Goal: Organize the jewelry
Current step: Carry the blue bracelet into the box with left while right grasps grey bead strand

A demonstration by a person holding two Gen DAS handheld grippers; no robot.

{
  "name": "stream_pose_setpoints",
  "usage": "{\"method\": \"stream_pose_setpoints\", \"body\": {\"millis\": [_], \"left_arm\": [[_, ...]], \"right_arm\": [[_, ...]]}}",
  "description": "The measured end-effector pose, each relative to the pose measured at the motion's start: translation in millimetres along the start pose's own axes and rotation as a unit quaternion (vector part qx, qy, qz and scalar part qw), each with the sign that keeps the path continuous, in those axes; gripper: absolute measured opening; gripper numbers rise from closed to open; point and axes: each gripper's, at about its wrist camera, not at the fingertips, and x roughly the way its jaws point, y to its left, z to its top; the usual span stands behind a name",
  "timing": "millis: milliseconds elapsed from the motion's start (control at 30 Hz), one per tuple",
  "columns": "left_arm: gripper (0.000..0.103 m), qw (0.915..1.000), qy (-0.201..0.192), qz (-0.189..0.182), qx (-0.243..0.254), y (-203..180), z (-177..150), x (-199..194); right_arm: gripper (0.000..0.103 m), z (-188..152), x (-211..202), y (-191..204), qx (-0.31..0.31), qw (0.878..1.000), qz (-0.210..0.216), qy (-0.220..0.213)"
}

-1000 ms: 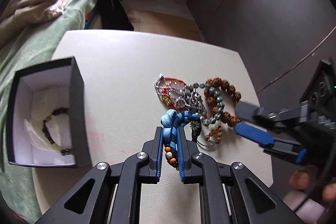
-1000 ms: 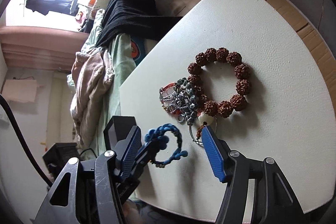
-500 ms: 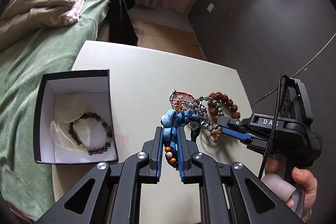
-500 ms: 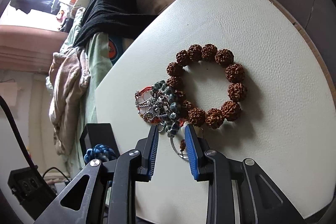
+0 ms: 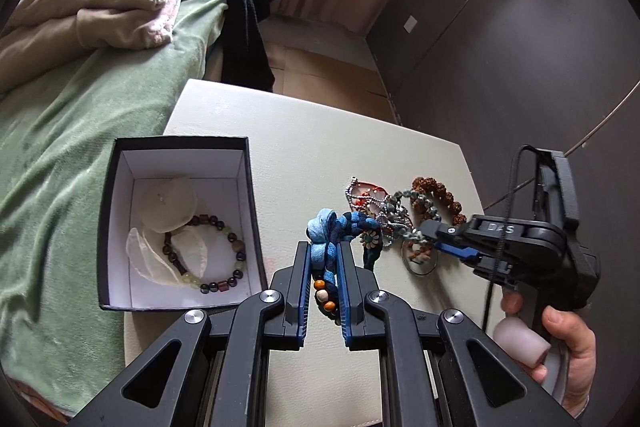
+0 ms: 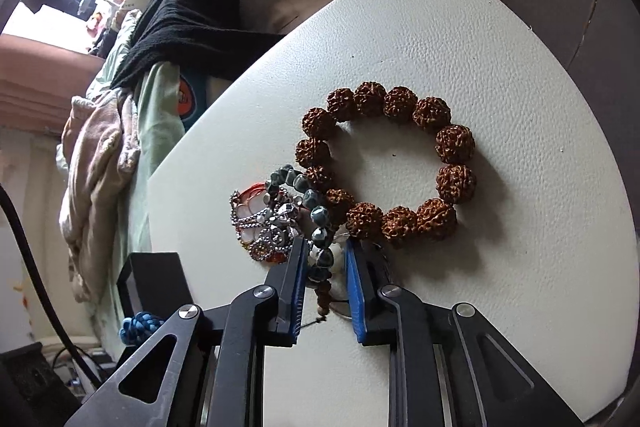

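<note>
My left gripper [image 5: 324,247] is shut on a blue braided bracelet [image 5: 344,223] with orange and wooden beads, held up above the white table [image 5: 320,131]. To its left stands an open black box [image 5: 180,143] with a dark bead bracelet [image 5: 224,259] and sheer pouches inside. My right gripper [image 6: 326,247] is down on the jewelry pile, its jaws closing, and a grey bead bracelet [image 6: 316,199] fills the gap between the pads. A brown seed-bead bracelet [image 6: 456,147] and a silver chain with red cord [image 6: 264,223] lie in the same tangle.
A bed with a green blanket [image 5: 80,147], a pink garment and a black garment [image 5: 240,7] borders the table's left side. A dark wall [image 5: 500,47] runs along the right. A person's hand [image 5: 568,339] grips the right tool's handle.
The left gripper has risen and drawn back with the blue bracelet, bringing the box more into view. The right gripper has dropped onto the pile and its jaws have narrowed around the grey beads.
</note>
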Motion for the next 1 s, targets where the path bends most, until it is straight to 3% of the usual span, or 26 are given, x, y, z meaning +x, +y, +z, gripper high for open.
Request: {"method": "stream_pose_setpoints", "body": {"millis": [267,467,567,800,833,900,1000], "left_arm": [[0.013,1.0000,0.003,0.001,-0.008,6.4,-1.1,3.2],[0.013,0.9999,0.009,-0.002,-0.010,8.7,1.2,11.4],[0.013,0.9999,0.011,-0.004,-0.012,10.6,2.4,14.6],[0.013,0.9998,0.012,-0.004,-0.015,14.0,1.8,12.9],[0.013,0.9998,0.012,-0.004,-0.016,14.8,1.6,12.4],[0.013,0.9998,0.011,-0.004,-0.017,16.0,0.0,9.7],[0.013,0.9998,0.010,-0.003,-0.017,18.3,-1.4,6.0]], "right_arm": [[0.021,-7.3,-22.6,-3.8,-0.011,0.999,0.030,-0.010],[0.022,-16.6,-15.1,-7.3,-0.023,0.999,-0.004,0.023],[0.031,-13.4,-20.2,-5.6,-0.028,0.999,-0.015,0.009],[0.031,-7.4,-13.4,1.0,-0.036,0.999,-0.016,0.008],[0.030,-7.8,-12.1,3.4,-0.042,0.999,-0.020,0.008],[0.014,-8.5,-7.7,7.3,-0.052,0.998,-0.034,0.009],[0.011,-8.8,-10.5,6.3,-0.048,0.998,-0.034,0.000]]}}
